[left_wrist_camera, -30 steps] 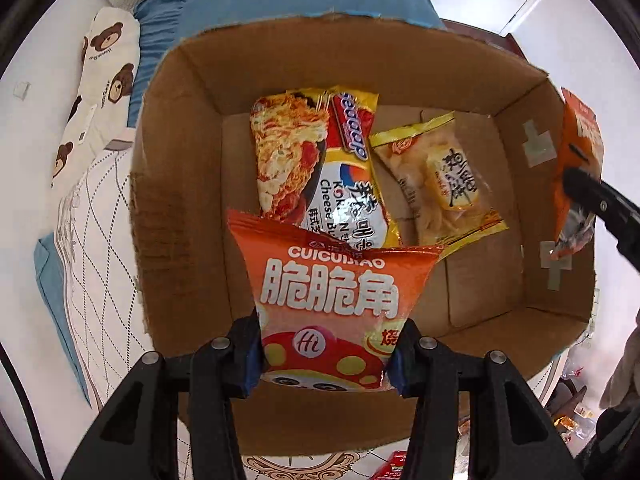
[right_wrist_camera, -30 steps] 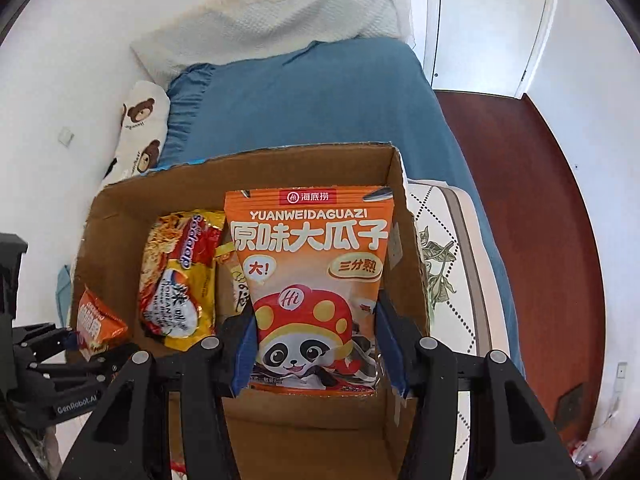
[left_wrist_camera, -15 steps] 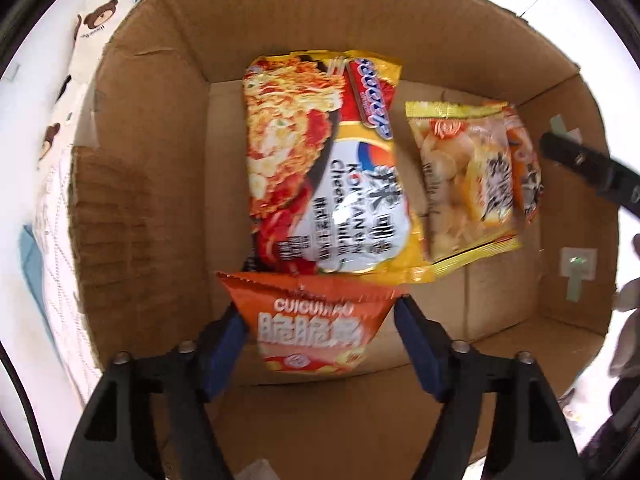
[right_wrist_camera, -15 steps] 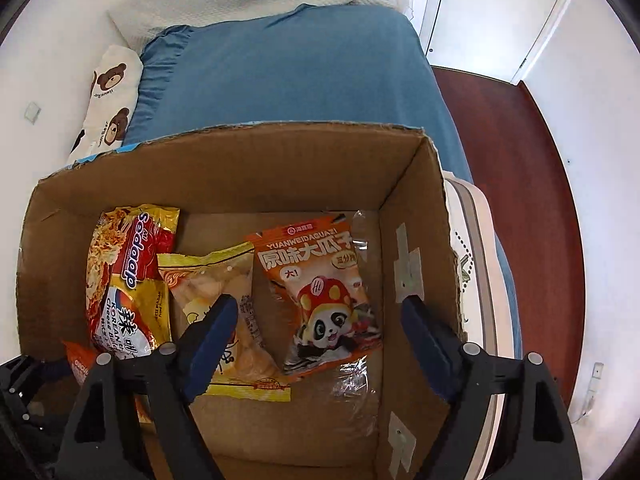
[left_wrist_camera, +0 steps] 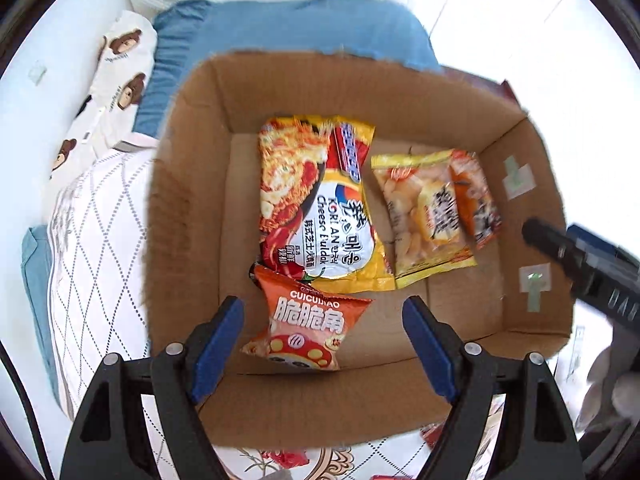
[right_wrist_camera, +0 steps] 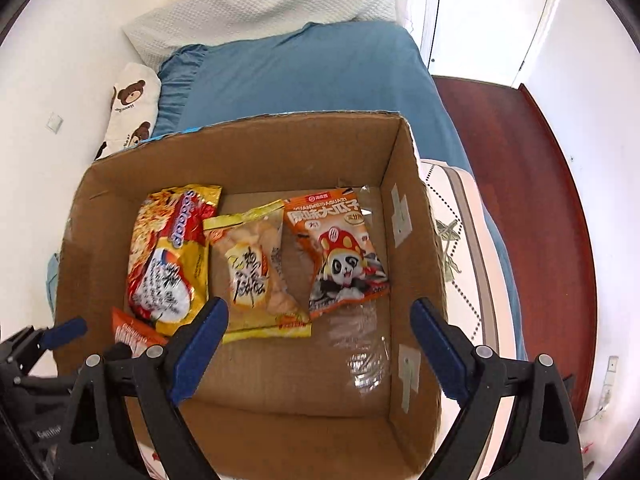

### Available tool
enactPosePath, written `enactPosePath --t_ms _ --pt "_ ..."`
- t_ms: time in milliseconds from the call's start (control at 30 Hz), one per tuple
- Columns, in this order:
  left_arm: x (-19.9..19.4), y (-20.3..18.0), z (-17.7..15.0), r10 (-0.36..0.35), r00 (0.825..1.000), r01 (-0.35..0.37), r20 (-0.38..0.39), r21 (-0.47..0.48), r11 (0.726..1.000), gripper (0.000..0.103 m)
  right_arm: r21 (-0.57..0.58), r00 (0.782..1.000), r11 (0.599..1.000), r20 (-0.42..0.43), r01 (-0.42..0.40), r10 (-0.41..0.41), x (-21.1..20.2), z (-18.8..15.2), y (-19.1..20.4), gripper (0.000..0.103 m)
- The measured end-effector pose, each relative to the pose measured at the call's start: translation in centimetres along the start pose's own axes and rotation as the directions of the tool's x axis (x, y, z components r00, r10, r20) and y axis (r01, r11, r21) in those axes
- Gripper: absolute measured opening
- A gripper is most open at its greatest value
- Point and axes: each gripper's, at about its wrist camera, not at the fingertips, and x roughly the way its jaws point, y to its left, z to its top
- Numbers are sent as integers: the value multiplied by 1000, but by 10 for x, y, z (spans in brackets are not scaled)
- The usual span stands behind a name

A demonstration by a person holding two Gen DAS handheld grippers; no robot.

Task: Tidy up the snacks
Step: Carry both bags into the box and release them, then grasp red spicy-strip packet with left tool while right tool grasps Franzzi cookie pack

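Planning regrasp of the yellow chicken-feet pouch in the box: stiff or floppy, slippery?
The yellow pouch probably flops: it's thin film over lumpy contents, lying flat in the cardboard box. The glossy plastic looks slippery, so pads may slide. It overlaps the panda seed bag, which may shift too.

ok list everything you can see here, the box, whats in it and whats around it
cardboard box: 1, brown, on the bed, open top
noodle packet: 1, yellow and red, flat on box floor, left side
clear snack bag: 1, yellow-edged, box floor, middle, beside the noodles
panda snack bag: 1, orange, box floor, right side, next to the clear bag
cuicuijiao snack bag: 1, orange, near end of the box, its top edge overlapping the noodle packet
blue bedding: 1, blue, behind the box
bear pillow: 1, white with brown bears, left of the bedding
left gripper: 1, black with blue pads, open over the cuicuijiao bag
right gripper: 1, black with blue pads, open, holding nothing
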Motion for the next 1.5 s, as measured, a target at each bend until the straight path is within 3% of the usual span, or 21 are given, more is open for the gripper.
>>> enactPosePath --t_ms 267,600,833,967,1100,1167,1233,1333,1400,1500 --pt "-36 5 -15 18 990 -17 137 -5 1000 81 -21 996 999 81 -37 38 -44 -48 19 94" --pt "-93 2 -53 16 956 -21 293 16 1000 81 -23 975 996 206 -82 84 -105 -91 34 94" --pt "-124 -2 -84 -11 938 1 347 28 1000 81 -11 954 992 273 -127 125 -144 -117 36 94" --pt "-129 -4 -107 7 929 -24 371 40 999 81 -7 951 991 281 -135 132 -154 -138 34 94" --pt "-106 -7 -141 -4 960 -14 281 63 998 81 22 963 987 221 -161 153 -143 -169 24 94" --pt "-78 -11 -164 -39 985 24 167 89 996 81 56 971 983 180 -172 160 -131 -193 13 94" --pt "-43 -17 -189 -76 996 72 35 107 992 81 99 977 978 125 -183 170 -113 -218 1 94" --pt "7 -36 -231 -96 988 117 -123 176 977 81 170 984 969 32 -181 178 -83 -255 -20 93" --pt "35 -49 -251 -98 974 143 -206 214 966 81 199 986 966 -7 -162 166 -68 -276 -32 82" --pt "72 -66 -271 -139 931 216 -337 203 955 81 235 988 962 -42 -137 151 -53 -297 -47 80"
